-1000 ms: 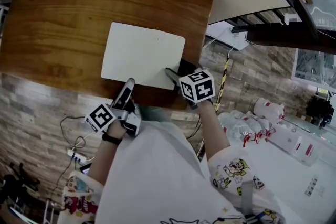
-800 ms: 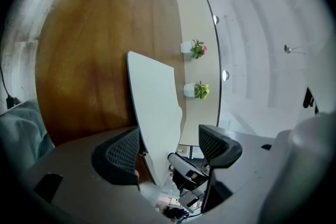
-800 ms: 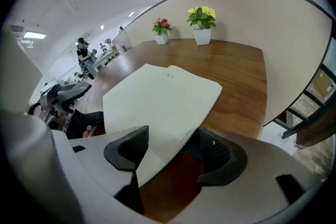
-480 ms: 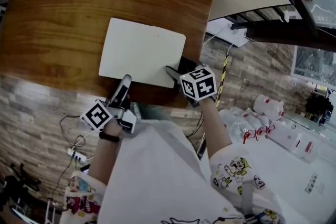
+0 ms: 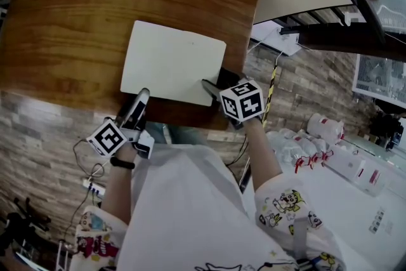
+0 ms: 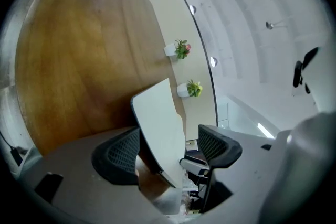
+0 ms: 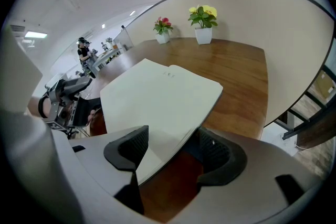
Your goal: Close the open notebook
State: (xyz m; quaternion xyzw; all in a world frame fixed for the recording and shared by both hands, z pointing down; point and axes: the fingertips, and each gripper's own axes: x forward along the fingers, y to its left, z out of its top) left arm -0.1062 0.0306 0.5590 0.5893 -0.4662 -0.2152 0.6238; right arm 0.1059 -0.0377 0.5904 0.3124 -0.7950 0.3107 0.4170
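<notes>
on the wooden table, the notebook lay flat near the front edge, one pale sheet with nothing raised. a small notch in its far edge hinted at the fold, though no crease showed plainly. i judged it open and the closing not yet begun.

the right gripper pointed steeply down at the near right corner. in the right gripper view its jaws stood apart with that corner between them, one pad over the page and the other just beside the stacked page edges. the pads did not look to be squeezing, so i took it as unclamped.

the left gripper sat at the near left corner, rolled onto its side. its jaws were wide, with the corner in line with the gap but nothing gripped.

the step in hand looked like getting hold of the right-hand half. to do it well, the lower pad would need to slide under only the leaves meant to turn, not the whole book. the jaws should then close firmly enough that the paper did not slip. the lift should swing in an arc over the fold toward the left. a sideways drag would likely push the book across the smooth wood. the left gripper would best steady the left half lightly, then clear out from under the falling half.
</notes>
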